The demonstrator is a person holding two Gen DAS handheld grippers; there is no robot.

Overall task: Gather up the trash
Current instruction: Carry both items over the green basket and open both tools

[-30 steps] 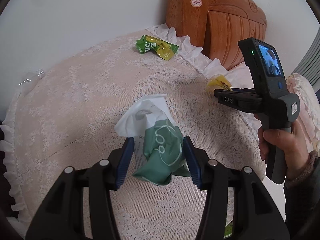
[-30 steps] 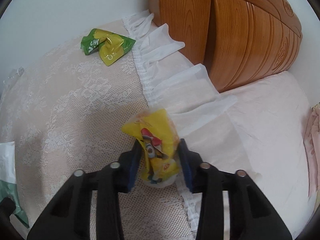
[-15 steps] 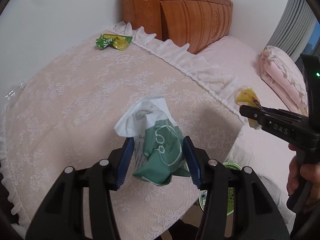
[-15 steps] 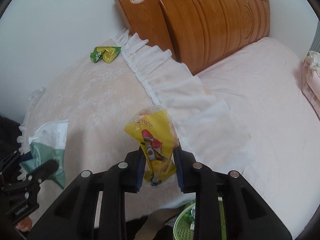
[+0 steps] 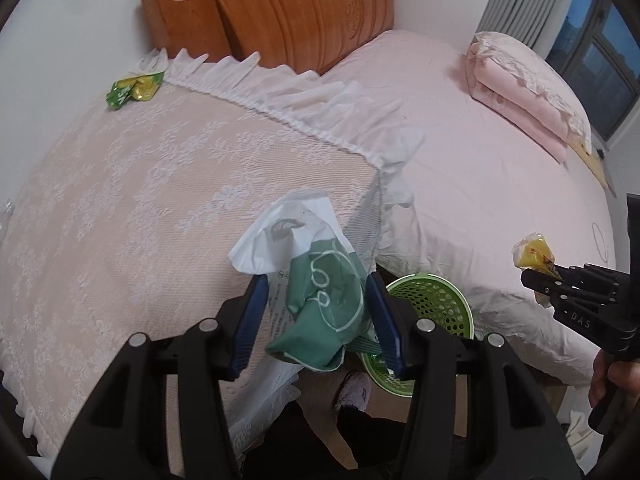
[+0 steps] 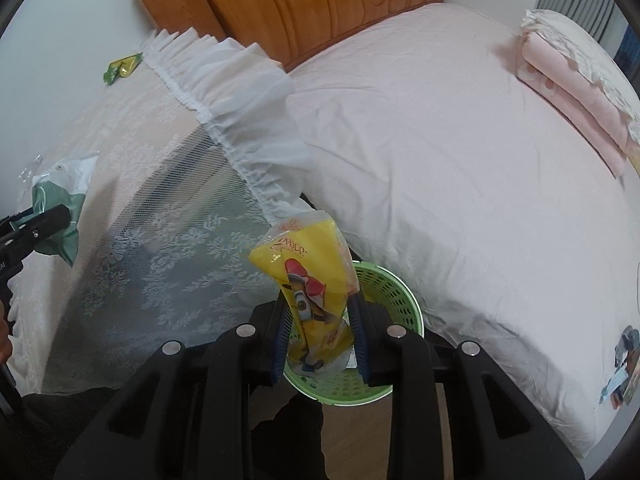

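Observation:
My left gripper (image 5: 316, 312) is shut on a crumpled green and white wrapper (image 5: 316, 300), held in the air beside the lace-covered surface (image 5: 140, 200). My right gripper (image 6: 318, 332) is shut on a yellow cartoon snack wrapper (image 6: 308, 276), held just above a green mesh basket (image 6: 396, 304) on the floor. The basket (image 5: 436, 300) also shows in the left wrist view, below and right of the left gripper. The right gripper (image 5: 536, 280) with its yellow wrapper (image 5: 534, 250) shows at the right there. A green and yellow wrapper (image 5: 134, 88) lies at the far corner of the lace surface.
A bed with a pink sheet (image 6: 460, 140) and a wooden headboard (image 5: 304, 12) fills the right side. A folded pink blanket (image 5: 528, 92) lies on it. A white ruffle (image 6: 240, 92) hangs between lace surface and bed. Wood floor (image 6: 360, 440) lies below the basket.
Both grippers have pulled back and lowered away from the lace surface with their wrappers held. The green basket has come into full view under the right gripper.

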